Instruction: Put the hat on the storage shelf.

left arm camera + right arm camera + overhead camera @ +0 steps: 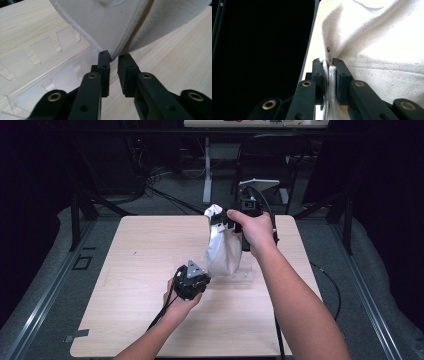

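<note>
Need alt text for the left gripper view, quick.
The left gripper reaches with a narrow gap between its jaws toward the bottom edge of a white cloth bag. A clear acrylic rack lies on the wooden table.

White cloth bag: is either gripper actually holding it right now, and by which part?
The right gripper clamps the white cloth bag by its top edge. The left gripper sits open at its lower corner.

A cloth bag (222, 247) hangs over a clear rack (245, 274) on the table (130, 270).
</note>
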A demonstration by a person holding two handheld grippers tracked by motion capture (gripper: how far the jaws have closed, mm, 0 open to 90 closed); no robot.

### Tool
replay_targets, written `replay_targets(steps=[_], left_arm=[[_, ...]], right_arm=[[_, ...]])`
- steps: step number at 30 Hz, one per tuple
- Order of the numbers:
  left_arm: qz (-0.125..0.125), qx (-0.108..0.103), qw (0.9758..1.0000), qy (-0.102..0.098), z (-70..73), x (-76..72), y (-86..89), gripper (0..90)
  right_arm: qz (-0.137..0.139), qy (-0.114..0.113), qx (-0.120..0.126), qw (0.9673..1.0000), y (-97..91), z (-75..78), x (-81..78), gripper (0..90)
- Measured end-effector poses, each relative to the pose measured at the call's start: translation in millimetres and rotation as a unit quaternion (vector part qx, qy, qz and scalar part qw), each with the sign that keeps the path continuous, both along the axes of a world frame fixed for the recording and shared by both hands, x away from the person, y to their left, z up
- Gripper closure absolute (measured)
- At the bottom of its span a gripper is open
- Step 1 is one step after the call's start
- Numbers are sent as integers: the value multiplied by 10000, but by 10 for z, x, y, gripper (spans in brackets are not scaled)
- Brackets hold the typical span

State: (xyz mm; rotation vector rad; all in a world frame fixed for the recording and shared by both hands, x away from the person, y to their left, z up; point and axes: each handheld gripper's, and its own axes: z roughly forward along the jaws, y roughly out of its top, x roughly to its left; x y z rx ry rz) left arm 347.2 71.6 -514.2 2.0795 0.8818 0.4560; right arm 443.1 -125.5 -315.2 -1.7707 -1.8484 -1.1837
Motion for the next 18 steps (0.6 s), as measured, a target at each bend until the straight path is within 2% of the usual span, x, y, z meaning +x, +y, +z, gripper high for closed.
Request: replay_targets(steps=[4, 8, 14, 18], left_arm=[[-110, 114, 9998, -103, 24, -68, 10, 660], [-196, 71, 9996, -191, 73, -121, 3, 599], [-211, 68, 9989, -409, 172, -121, -78, 560], [-91, 123, 9987, -477, 195, -87, -113, 548]], right_arm=[[-34, -12, 11, 10000, -28, -5, 5, 808], [-67, -11, 21, 10000, -38, -10, 6, 808], [-54, -18, 23, 10000, -6, -16, 8, 808], [-24, 14, 28, 10000, 20, -15, 7, 808]])
